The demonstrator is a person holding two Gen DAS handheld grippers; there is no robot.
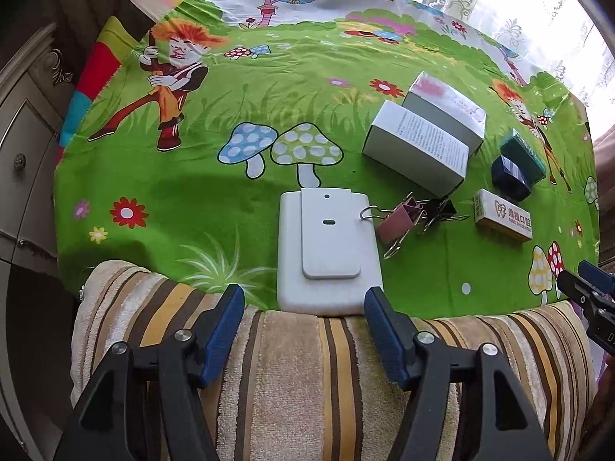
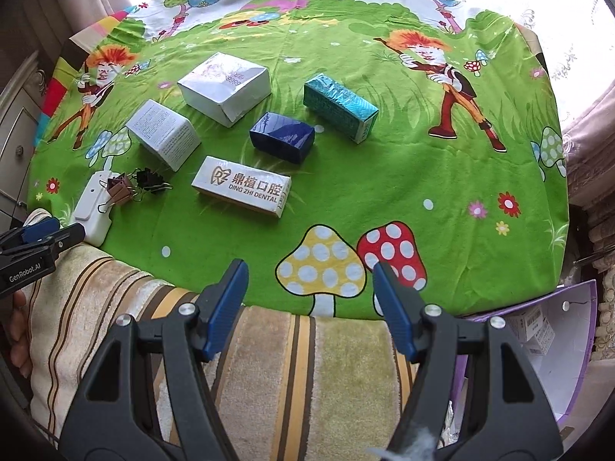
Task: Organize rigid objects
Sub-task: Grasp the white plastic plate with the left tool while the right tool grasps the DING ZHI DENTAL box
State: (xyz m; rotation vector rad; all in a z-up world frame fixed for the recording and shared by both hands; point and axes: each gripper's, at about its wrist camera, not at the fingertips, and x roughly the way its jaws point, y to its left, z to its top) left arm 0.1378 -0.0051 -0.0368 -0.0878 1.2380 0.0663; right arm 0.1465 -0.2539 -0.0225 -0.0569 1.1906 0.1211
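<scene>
- White flat case (image 1: 328, 246) at near edge of counter (image 1: 230, 176), just ahead of left claw (image 1: 303, 307); overhangs striped cushion (image 1: 292, 365) — could slide off w/ a nudge.
- Binder clips (image 1: 413, 217) touching case's right side; likely to snag or drag along.
- Boxes: dental box (image 2: 242, 186), blue box (image 2: 282, 136), teal box (image 2: 340, 105), two white boxes (image 2: 225, 84) close together — easy to bump neighbours.
- Right claw (image 2: 309, 296) and left both spread, empty.
- Loose cloth could bunch, shift everything.
</scene>
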